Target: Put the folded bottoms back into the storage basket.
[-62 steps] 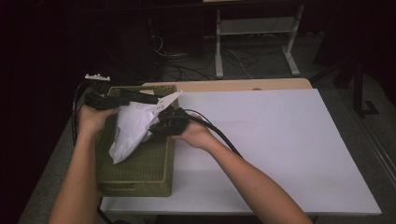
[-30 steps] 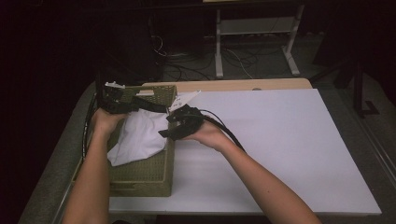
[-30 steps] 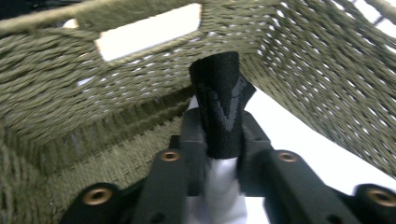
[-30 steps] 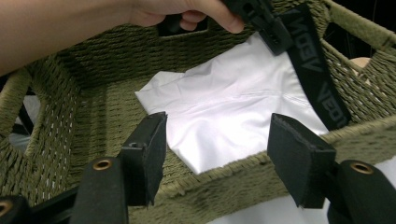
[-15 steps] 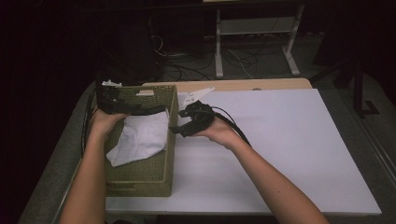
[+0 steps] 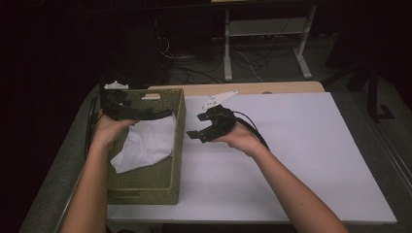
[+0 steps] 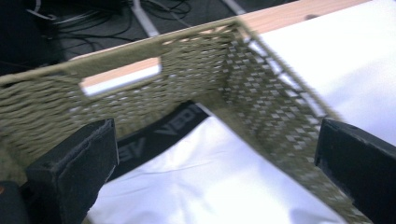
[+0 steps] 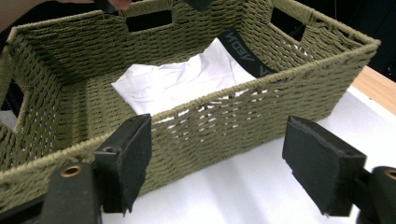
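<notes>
High view first: the person's left forearm comes up from the bottom edge along the left side of the woven basket [image 6: 176, 145], and the left gripper [image 6: 165, 114] is held level over the basket's far end, pointing toward the right across it. Its jaws have just been opening and now stand spread wide, with nothing between them; in the left gripper view the two black pads frame the basket's far corner and the cloth below. The white garment [image 6: 145, 143] lies crumpled on the basket floor, free of both grippers, and a black waistband [image 8: 243, 51] with lettering shows at its far edge in the right gripper view.

The right forearm reaches in diagonally from the lower right, the hand [image 6: 238, 138] cupped around the right gripper [image 6: 193, 137], which sits just outside the basket's right wall, pointing left and slightly down at it. Its jaws have also just been opening; they are parted and empty, with the basket's side wall seen between them in the right gripper view.

The basket stands on the left part of a white sheet [image 6: 301, 145] that covers the tabletop [image 6: 272, 88], whose pale wooden edge shows along the far side. Beyond it the room is dark, with cables on the floor [image 6: 252, 60] and the white legs of a stand [image 6: 301, 48].
</notes>
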Demonstrator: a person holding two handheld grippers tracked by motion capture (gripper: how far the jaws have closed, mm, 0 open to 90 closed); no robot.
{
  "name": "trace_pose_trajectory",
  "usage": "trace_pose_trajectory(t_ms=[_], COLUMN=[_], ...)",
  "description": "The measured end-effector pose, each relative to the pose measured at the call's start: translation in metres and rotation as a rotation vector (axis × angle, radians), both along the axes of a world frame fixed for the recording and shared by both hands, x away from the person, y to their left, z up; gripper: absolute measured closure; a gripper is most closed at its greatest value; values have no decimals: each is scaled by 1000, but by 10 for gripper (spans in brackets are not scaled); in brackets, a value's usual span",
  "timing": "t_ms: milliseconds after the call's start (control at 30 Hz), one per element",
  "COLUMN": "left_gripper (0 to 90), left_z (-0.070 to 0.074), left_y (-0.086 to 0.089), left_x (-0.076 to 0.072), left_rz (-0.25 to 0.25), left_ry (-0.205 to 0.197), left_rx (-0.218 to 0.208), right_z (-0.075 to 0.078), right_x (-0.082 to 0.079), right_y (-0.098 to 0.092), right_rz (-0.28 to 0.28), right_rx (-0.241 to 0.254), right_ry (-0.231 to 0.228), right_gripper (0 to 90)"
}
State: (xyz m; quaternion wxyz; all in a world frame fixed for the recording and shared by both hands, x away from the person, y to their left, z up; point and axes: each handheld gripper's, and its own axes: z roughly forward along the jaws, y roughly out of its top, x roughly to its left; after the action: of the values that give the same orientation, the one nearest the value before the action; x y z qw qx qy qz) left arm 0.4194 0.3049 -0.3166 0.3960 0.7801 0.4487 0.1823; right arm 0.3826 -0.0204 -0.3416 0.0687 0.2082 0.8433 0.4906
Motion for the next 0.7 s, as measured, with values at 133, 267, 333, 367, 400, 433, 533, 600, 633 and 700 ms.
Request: trace_pose_trajectory(t_ms=[133,267,333,367,400,433,533,600,633,700], left_gripper=[0,0,0,0,0,0,0,0,0,0], left_z=[2,4,5,4,4,4,4,4,4,3], left_y=[-10,-21,-27,-29,-32,-35,-42,-46,-49,-53], left_x=[-10,-19,-23,-25,-27,-29,-35,-39,-41,-44], left_rz=[-39,-67,-81,-88,-93,-98,-117,-132,-137,-157], left_ry=[-8,-21,-27,-26,-29,-30,-39,-37,-39,-40], left_rx=[-10,-16,-14,-13,-16,-13,-21,-24,-26,-40], right_z=[-1,-3,-4,-5,-5,-5,-7,-8,-8,-8], right_x=[-1,-1,-1,-1,-1,-2,-2,-3,-4,-4], right_y=[-9,-19,-23,-25,-27,-30,-37,-43,-46,-53], right_rz=[-12,-23,-27,-31,-31,-31,-41,-49,-55,-64], right_rx=[2,6,5,3,4,5,8,5,7,6], right_ry=[6,5,3,3,3,3,3,0,0,-2], right_gripper=[200,172,155,152,146,140,130,115,99,77])
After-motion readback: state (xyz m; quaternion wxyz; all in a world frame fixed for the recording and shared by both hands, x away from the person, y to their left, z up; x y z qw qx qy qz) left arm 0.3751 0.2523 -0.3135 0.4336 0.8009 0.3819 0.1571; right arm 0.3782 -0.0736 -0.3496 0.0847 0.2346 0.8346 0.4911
